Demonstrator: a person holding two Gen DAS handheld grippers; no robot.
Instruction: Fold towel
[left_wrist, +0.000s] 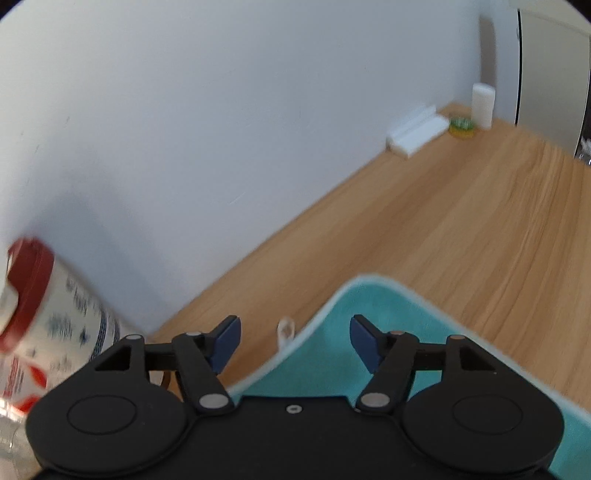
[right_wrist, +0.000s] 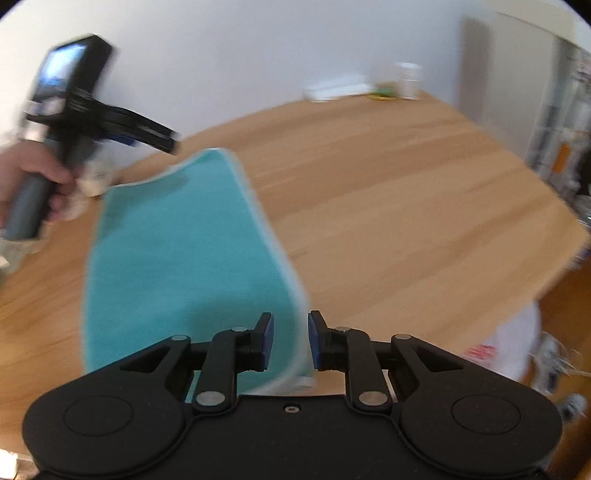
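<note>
Under the left gripper (left_wrist: 295, 338) lies the teal towel (left_wrist: 399, 354), flat on the wooden table (left_wrist: 461, 221). The two blue pads (left_wrist: 227, 341) stand wide apart and hold nothing. One far corner of the towel sits just ahead of the gap, a bit toward the right pad. The edge runs back between the pads, so the tool looks lined up to take that corner. A small pale tag (left_wrist: 286, 330) pokes out at the edge, right ahead of the gap. Off to the left of the tool is a white tub with a red lid (left_wrist: 55, 314), close to the wall and off the cloth. Far ahead to the right, some small white things (left_wrist: 417, 134) sit in the table's corner, well away.

Ahead of the right gripper (right_wrist: 290, 341) the towel (right_wrist: 177, 254) stretches away as a long strip. Its pads (right_wrist: 266, 341) are also apart, but less so. The near right edge of the cloth passes into the gap without being pinched. That looks like a good spot to close on the near corner. Up ahead to the left, a hand (right_wrist: 40, 181) holds the other tool (right_wrist: 110, 122) above the far end. With one tool at each end, I think both corners can be lifted together for a fold.
</note>
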